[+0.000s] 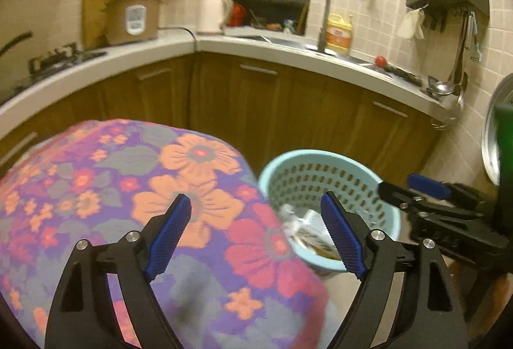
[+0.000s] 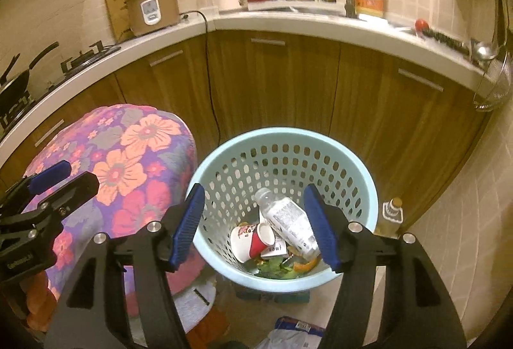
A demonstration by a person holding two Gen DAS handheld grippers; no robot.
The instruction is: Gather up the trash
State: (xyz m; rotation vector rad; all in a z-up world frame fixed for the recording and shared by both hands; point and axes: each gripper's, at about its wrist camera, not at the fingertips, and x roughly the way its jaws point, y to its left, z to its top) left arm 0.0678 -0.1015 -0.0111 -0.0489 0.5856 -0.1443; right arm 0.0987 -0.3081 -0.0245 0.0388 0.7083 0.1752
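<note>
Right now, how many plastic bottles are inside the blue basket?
1. A clear plastic bottle lies tilted in the blue basket, leaning over the paper cup and scraps. More could be hidden beneath the trash or behind the fingers.

Pale blue perforated basket [image 2: 359, 175] holds bottle [image 2: 288, 222], paper cup [image 2: 251, 241].

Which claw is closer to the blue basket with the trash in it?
The right claw. It hangs open directly above the blue basket, with the plastic bottle showing between its fingers. The left claw, also open, is off to the side, mostly over the flowered cloth.
</note>
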